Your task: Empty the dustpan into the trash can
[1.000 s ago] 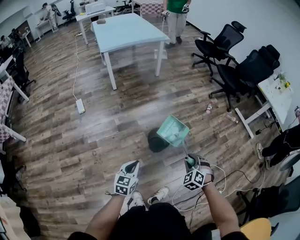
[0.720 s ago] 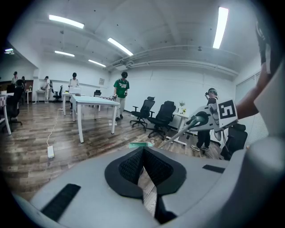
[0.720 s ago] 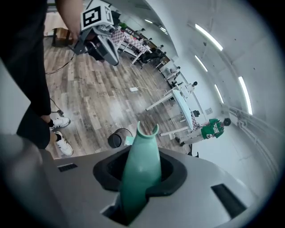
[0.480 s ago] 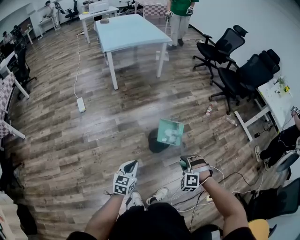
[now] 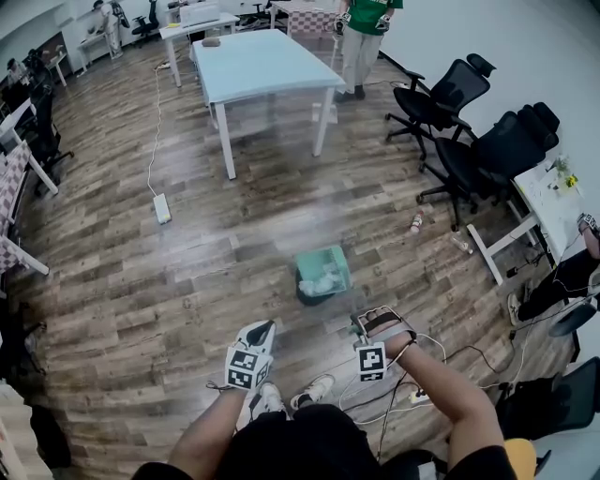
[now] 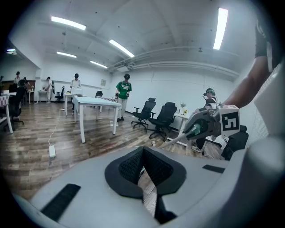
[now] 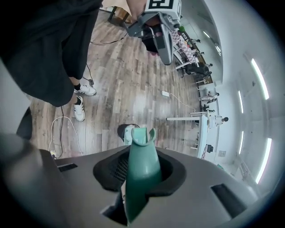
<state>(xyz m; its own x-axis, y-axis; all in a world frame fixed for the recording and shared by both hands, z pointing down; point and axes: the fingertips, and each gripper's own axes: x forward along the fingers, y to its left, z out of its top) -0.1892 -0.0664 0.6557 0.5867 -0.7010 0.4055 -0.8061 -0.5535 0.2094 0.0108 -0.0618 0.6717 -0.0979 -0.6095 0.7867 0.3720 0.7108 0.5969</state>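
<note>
Dustpan (image 5: 323, 270): green plastic, held low over the dark trash can (image 5: 302, 285) on the floor, its tray covering most of the opening. White crumpled scraps lie in the tray; I cannot tell whether any have dropped into the can.

Handling (judgement): thin moulded plastic, so light and stiff. The load is loose and weighs next to nothing. The long handle (image 7: 141, 171) is smooth and tapered, so it could twist in a pinch when the tray is tipped. The far end of the handle is the only practical hold. A grip nearer the tray would steady the tipping.

Right claw (image 5: 360, 326): pinching the handle, which runs straight out between the jaws towards the can.

Left claw (image 6: 142, 153): pads pressed together, nothing between them. It hangs idle beside the right, above the person's shoes.

Floor (image 5: 187, 272): glossy wood planks, level, with cables (image 5: 441, 361) trailing near the feet on the right.

Room: open office. A pale worktop (image 5: 258, 61) stands well beyond the can, black office chairs (image 5: 450, 80) are to the right, and a person in a green top (image 5: 361, 28) stands at the far end.
</note>
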